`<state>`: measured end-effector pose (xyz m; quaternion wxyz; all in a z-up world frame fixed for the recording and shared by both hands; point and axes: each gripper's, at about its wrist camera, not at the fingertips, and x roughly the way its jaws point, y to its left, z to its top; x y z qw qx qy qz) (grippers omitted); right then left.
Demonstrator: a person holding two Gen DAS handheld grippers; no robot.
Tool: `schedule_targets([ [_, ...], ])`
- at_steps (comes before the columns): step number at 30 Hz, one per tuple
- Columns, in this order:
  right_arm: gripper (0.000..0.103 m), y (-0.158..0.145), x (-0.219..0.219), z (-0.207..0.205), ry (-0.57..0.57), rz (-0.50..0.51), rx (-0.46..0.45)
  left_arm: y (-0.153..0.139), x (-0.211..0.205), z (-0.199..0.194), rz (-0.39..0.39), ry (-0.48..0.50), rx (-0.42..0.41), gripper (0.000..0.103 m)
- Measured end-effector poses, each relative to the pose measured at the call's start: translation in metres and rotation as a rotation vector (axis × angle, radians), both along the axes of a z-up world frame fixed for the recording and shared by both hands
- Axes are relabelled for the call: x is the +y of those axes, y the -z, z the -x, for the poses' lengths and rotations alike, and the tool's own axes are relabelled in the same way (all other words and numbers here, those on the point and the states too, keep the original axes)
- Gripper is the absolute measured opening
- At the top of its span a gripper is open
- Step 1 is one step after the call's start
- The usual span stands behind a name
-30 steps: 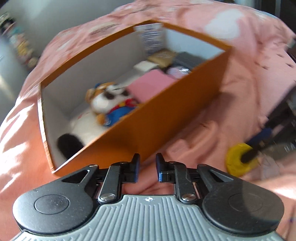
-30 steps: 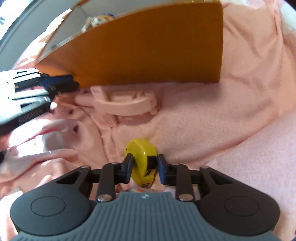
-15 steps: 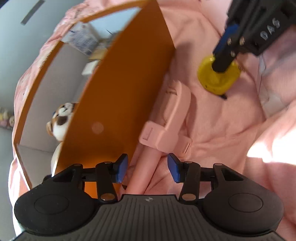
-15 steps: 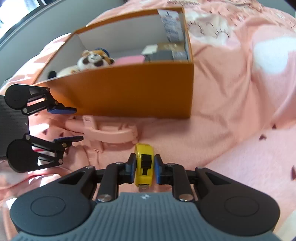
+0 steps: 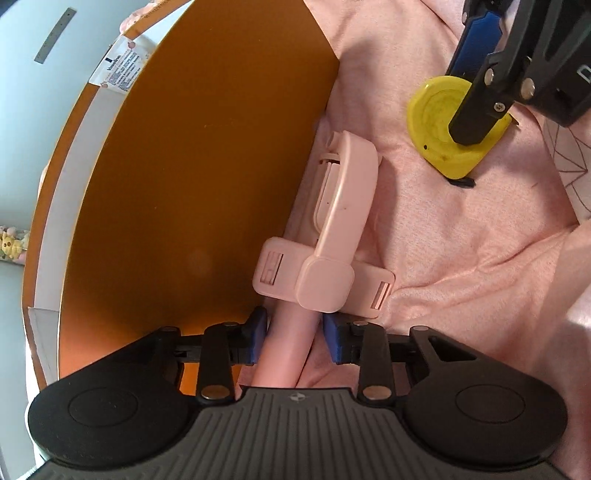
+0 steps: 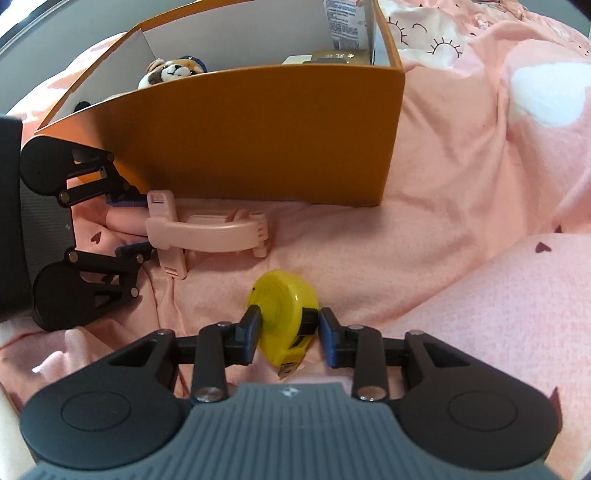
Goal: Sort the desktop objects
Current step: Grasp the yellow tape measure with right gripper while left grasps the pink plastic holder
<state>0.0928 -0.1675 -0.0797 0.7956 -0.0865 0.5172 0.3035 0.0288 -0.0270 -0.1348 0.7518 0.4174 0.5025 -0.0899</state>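
A pink phone-holder stick (image 5: pixel 332 206) lies on the pink blanket against the orange box (image 5: pixel 192 177); it also shows in the right wrist view (image 6: pixel 207 232). My left gripper (image 5: pixel 293 334) is open, its jaws on either side of the stick's handle with gaps showing. A yellow tape measure (image 6: pixel 286 314) lies tilted on the blanket between the jaws of my right gripper (image 6: pixel 290 334), which is open with a small gap at the right pad. The tape measure shows in the left wrist view (image 5: pixel 439 129) too.
The orange box (image 6: pixel 258 133) holds a plush dog (image 6: pixel 170 70), a labelled packet (image 6: pixel 343 22) and small boxes. The rumpled pink blanket (image 6: pixel 461 221) rises in a fold at the right.
My left gripper came down from above the box to straddle the stick's handle. My right gripper, shut on the tape measure earlier, has opened and the tape measure now lies tilted on the blanket.
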Motion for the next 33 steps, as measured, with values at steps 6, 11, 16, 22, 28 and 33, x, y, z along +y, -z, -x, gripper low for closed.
schedule_targets([
  [6,0.033,0.001,-0.011,-0.005,0.041,-0.063,0.048,-0.014,0.011,-0.001,0.112,-0.073,0.01,0.037],
  [11,0.033,0.001,-0.009,-0.005,0.036,-0.059,0.048,-0.035,0.016,0.007,0.245,-0.091,0.044,0.035],
  [16,0.033,0.001,-0.009,-0.006,0.039,-0.063,0.056,-0.047,0.009,0.025,0.272,0.021,0.071,0.031],
  [22,0.033,0.002,-0.009,-0.009,0.045,-0.068,0.068,-0.04,0.013,0.013,0.321,-0.034,0.124,0.032],
  [28,0.033,0.003,-0.008,-0.01,0.046,-0.069,0.075,-0.051,0.023,0.004,0.411,-0.012,0.171,0.052],
  [33,0.034,0.003,-0.007,-0.012,0.048,-0.07,0.079,-0.067,0.033,-0.003,0.519,-0.036,0.171,0.057],
])
